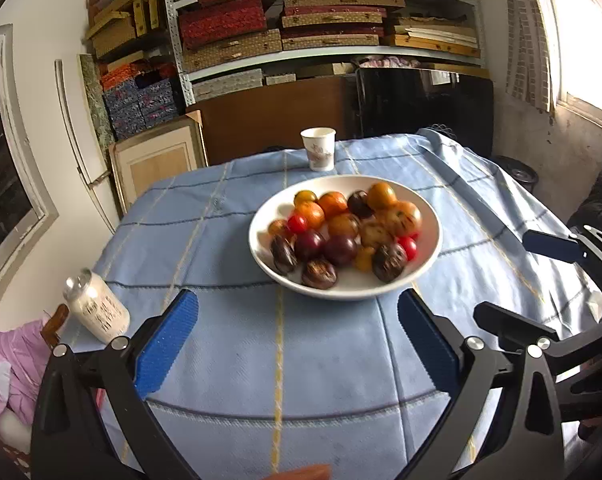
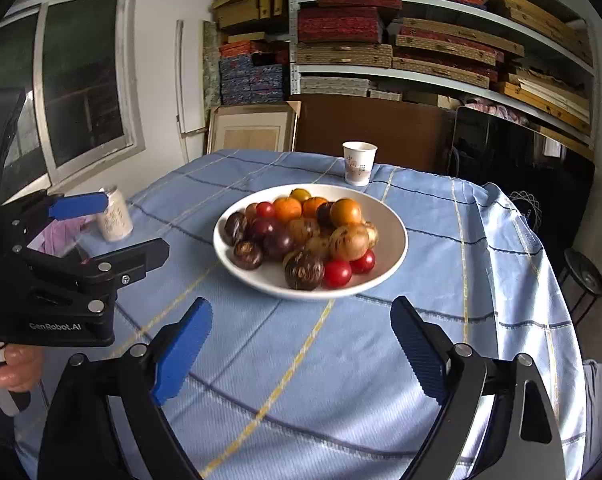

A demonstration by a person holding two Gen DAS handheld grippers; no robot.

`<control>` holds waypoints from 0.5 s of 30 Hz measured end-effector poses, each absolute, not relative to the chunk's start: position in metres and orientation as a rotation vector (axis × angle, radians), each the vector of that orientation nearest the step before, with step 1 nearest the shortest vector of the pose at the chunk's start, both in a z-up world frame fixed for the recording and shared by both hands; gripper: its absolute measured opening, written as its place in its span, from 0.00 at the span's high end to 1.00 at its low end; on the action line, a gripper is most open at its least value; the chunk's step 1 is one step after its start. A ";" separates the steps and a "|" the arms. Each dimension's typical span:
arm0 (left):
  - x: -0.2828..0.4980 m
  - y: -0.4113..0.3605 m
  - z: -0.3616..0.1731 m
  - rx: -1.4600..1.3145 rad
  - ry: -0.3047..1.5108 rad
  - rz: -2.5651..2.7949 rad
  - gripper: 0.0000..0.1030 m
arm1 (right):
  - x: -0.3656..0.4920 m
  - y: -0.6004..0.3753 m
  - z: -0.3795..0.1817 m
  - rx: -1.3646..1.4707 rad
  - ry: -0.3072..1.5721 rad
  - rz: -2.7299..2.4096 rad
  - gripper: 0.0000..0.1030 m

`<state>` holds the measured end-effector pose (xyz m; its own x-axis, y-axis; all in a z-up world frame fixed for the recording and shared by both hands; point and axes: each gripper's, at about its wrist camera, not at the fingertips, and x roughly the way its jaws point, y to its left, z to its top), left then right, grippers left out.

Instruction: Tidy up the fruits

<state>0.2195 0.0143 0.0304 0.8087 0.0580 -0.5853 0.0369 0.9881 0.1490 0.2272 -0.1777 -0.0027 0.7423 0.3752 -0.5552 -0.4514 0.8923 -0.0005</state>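
White and shallow, a bowl (image 1: 429, 240) sits near the middle of a counter (image 1: 261, 360) covered by a pale blue cloth with thin dark and yellow lines. The bowl is heaped with small round fruits (image 1: 341, 232): orange ones toward the back, dark purple and brown ones toward the front, and a few small bright red ones tucked among them. In the right wrist view, two of the red fruits lie side by side at the near right edge of the heap.

Beyond the bowl, near the far edge of the counter, a white paper cup (image 1: 318, 149) stands upright. At the left edge of the counter stands a white can (image 1: 97, 307) with dark print on it.

The left hand-held gripper (image 1: 297, 344) hovers above bare cloth on the near side of the bowl, its blue-padded jaws spread wide and holding nothing. The right hand-held gripper (image 2: 301, 350) is likewise short of the bowl over bare cloth, jaws wide apart and empty. Each hand-held gripper shows at the edge of the other's view, side by side.

Behind the counter, metal shelves (image 2: 421, 68) hold stacks of flat boxes in red, blue and tan. A window (image 2: 81, 80) is set in the white wall to the left.
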 end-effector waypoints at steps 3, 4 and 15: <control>0.214 0.016 0.021 0.134 0.650 0.005 0.05 | 0.224 -0.183 -0.012 -0.141 0.605 0.449 0.11; 0.216 0.017 0.017 0.132 0.661 0.011 0.05 | 0.224 -0.185 -0.015 -0.136 0.615 0.443 0.11; 0.223 0.024 0.000 0.106 0.720 0.018 0.05 | 0.228 -0.197 -0.024 -0.101 0.654 0.421 0.11</control>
<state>0.2228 0.0244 0.0000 0.7517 0.0533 -0.6573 0.0197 0.9945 0.1031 0.2278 -0.1970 -0.0241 0.7124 0.3479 -0.6095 -0.4108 0.9109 0.0398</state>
